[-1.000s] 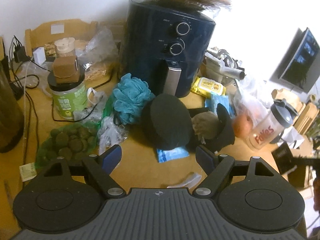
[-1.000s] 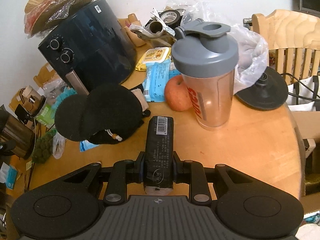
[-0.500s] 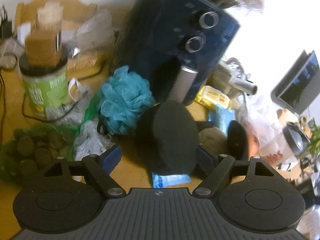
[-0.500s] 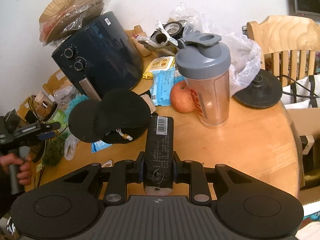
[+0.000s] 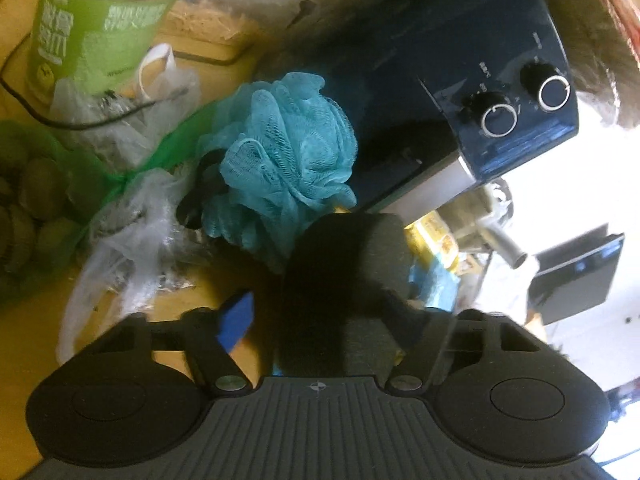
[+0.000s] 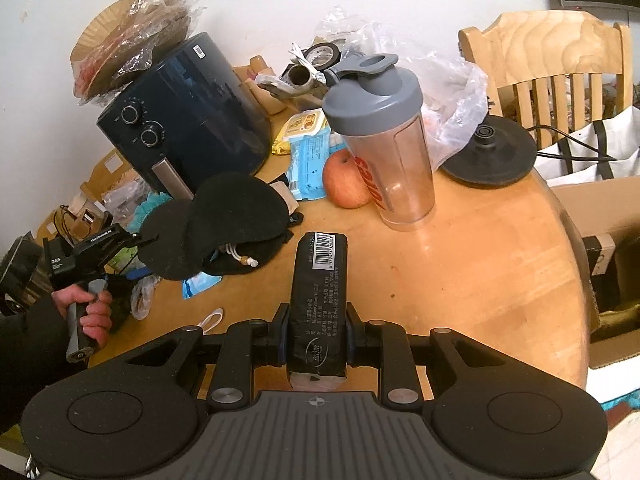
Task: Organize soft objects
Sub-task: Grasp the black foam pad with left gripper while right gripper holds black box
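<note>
Left wrist view: left gripper [image 5: 316, 312] is closing its jaws around a black pad [image 5: 344, 280] at lower centre, beside a blue sponge [image 5: 288, 160]. Right gripper [image 6: 316, 334] is clamping a black packet [image 6: 318, 300] over the bench [image 6: 480, 272].

Black round soft pad [image 5: 344, 280], matte, propped on edge near the table's left, another black pad [image 6: 236, 208] overlapping on its right. Teal mesh pouf [image 5: 288, 160] just beyond, bunched. Black wrapped soft pack [image 6: 318, 304], barcode end far, lengthwise, lifted centre-near.
</note>
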The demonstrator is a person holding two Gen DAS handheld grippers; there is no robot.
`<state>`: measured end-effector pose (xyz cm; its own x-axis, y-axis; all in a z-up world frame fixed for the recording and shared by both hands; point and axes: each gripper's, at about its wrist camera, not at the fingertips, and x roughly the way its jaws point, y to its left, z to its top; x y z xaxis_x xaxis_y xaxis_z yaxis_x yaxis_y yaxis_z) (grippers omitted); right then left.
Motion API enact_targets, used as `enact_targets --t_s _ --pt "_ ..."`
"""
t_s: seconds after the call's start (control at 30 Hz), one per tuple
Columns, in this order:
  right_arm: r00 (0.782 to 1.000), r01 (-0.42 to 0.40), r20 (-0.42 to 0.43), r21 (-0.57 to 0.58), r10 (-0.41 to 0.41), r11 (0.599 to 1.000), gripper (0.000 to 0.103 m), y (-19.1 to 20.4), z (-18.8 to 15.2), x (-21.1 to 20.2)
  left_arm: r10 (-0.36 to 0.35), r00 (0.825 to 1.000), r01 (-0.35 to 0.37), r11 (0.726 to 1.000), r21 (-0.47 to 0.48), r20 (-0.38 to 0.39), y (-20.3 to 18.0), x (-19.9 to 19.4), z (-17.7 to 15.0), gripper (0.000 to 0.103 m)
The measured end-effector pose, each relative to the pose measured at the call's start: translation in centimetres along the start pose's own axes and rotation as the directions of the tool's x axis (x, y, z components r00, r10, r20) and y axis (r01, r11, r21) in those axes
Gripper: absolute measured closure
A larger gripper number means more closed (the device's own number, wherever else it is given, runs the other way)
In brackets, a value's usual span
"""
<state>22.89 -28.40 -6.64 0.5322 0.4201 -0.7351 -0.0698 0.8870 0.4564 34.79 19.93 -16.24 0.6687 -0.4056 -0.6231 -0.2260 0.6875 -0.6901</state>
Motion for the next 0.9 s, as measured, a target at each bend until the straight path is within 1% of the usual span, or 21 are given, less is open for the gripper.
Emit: enact_targets --t_s 0.1,0.23,0.37,0.57,0.7,0.9 --pt "1.000 -0.002 0.006 0.002 0.002 1.000 0.075 0.0 -0.2 -0.5 -0.048 0.999 0.047 0.999 -0.027 -0.009 0.3 0.0 0.2 0.055" --pt "1.000 -0.008 0.020 0.006 0.008 1.000 0.075 -0.1 -0.2 -1.0 -0.060 0.997 0.057 0.997 -0.043 -0.051 0.0 -0.5 0.7 0.058" --pt "0.999 -0.023 0.022 -0.006 0.023 1.000 0.075 0.0 0.2 -1.2 -0.084 0.994 0.079 0.994 -0.072 -0.066 -0.5 -1.8 0.9 0.059" --pt "0.998 -0.055 0.021 -0.050 0.056 0.997 0.075 0.9 0.6 -1.4 -0.100 0.993 0.098 0.995 -0.036 -0.060 -2.2 -4.7 0.8 0.059" --pt "0.996 -0.082 0.022 -0.073 0.084 0.994 0.075 1.6 0.8 -1.6 -0.085 0.996 0.086 0.996 0.022 -0.042 -3.9 -7.1 0.3 0.059" --pt "0.992 -0.122 0.011 -0.105 0.123 0.987 0.075 2.5 0.9 -2.0 -0.068 0.998 0.067 0.994 0.087 0.008 -6.3 -10.7 -0.7 0.059"
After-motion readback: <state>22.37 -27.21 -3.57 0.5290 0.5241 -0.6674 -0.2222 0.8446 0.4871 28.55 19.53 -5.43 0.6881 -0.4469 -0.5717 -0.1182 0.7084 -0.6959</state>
